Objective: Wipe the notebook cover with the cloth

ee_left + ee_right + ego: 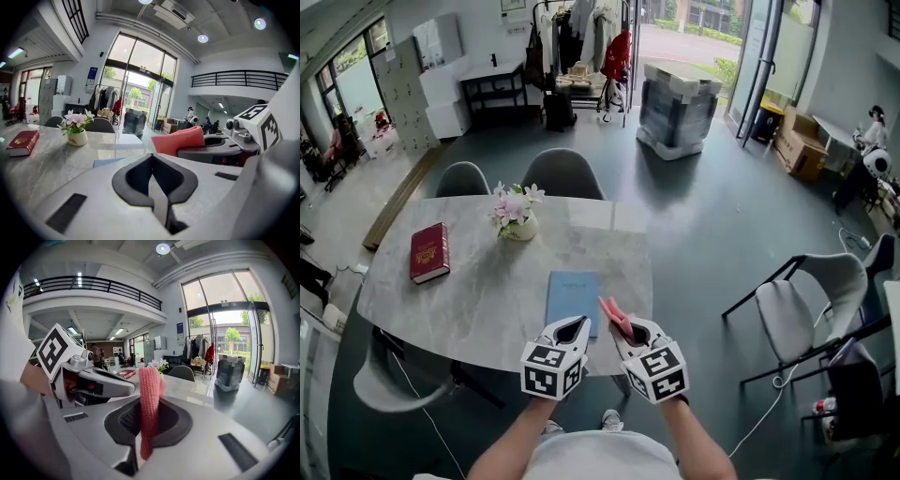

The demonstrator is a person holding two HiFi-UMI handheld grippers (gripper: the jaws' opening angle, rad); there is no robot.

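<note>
Pink knitted cloth (150, 399), pinched upright in the clamped jaws of the right gripper (630, 332) as a ready wiping edge, hangs beside the left gripper (573, 329), closed on nothing, both poised at the near end of the blue notebook (573, 292), which lies flat on the marble table (469, 291), seemingly not yet wiped, with a flower pot (519, 227) beyond.

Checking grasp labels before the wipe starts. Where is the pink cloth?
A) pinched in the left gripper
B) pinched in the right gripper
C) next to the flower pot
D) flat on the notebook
B: the cloth stands pinched between the jaws of the right gripper; the left gripper is shut on nothing, and the notebook lies bare.
</note>
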